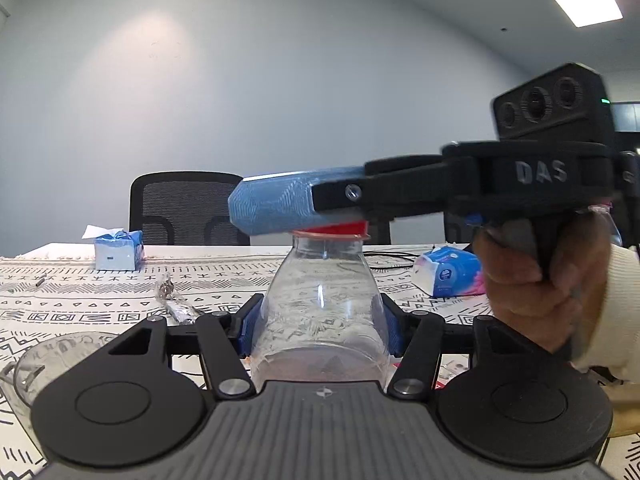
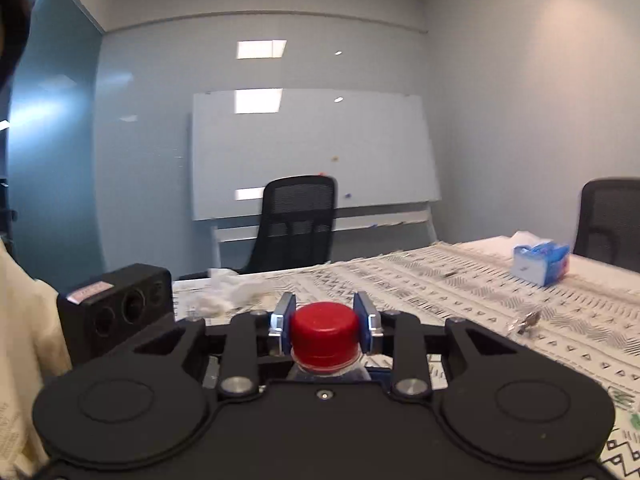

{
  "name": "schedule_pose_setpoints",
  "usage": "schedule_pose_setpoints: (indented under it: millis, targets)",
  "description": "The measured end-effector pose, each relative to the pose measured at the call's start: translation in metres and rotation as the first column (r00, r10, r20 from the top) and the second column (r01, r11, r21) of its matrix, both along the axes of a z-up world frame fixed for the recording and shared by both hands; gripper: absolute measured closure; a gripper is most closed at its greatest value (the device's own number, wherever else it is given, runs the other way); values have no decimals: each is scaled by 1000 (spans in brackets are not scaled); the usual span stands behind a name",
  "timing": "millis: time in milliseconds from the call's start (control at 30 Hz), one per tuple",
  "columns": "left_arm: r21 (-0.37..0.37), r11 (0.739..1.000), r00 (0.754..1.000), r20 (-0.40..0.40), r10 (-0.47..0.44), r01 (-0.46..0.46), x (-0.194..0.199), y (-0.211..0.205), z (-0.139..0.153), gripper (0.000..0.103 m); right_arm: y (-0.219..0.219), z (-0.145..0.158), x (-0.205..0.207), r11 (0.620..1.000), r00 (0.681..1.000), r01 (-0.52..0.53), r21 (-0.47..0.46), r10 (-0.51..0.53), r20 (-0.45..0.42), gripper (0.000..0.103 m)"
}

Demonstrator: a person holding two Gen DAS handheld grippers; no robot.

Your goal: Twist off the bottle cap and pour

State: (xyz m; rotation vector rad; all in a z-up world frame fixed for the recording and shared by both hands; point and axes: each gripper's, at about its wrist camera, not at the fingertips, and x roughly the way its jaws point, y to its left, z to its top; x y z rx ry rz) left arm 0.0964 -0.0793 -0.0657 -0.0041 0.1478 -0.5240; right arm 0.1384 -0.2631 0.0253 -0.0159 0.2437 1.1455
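A clear plastic bottle [image 1: 320, 300] stands upright on the patterned tablecloth [image 1: 80, 292], and my left gripper [image 1: 322, 320] is shut on its lower body, a blue pad on each side. Its red cap [image 1: 340, 229] sits on the neck. My right gripper [image 1: 288, 216] comes in level from the right, held by a hand [image 1: 536, 280], and its near blue finger hides most of the cap. In the right wrist view the red cap [image 2: 324, 330] is pinched between both blue pads of the right gripper [image 2: 325, 322], with the bottle neck [image 2: 328, 370] just below.
A clear cup [image 1: 44, 360] stands at the lower left beside the left gripper. On the table lie a tissue box [image 1: 120, 256], a soft tissue pack [image 1: 448, 272], a foil wrapper [image 1: 176, 300] and crumpled tissue [image 2: 228, 292]. Black chairs [image 2: 296, 224] ring the table.
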Motion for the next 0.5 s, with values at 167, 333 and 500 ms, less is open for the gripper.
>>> schedule_pose_setpoints:
  millis: [167,333,500]
  targets:
    - [2,1000,1000,4,5,-5,-3,-1,-1,47,24,5,-42,942,941,334,-39,-330,82,55]
    - [2,1000,1000,6,8,-8,-5,-2,-1,47,43,1,-65,878,875,479,-29,-474,101,70]
    - [2,1000,1000,-2,1,-1,-1,1,0,48,22,-6,-42,969,962,246,-2,-244,126,70]
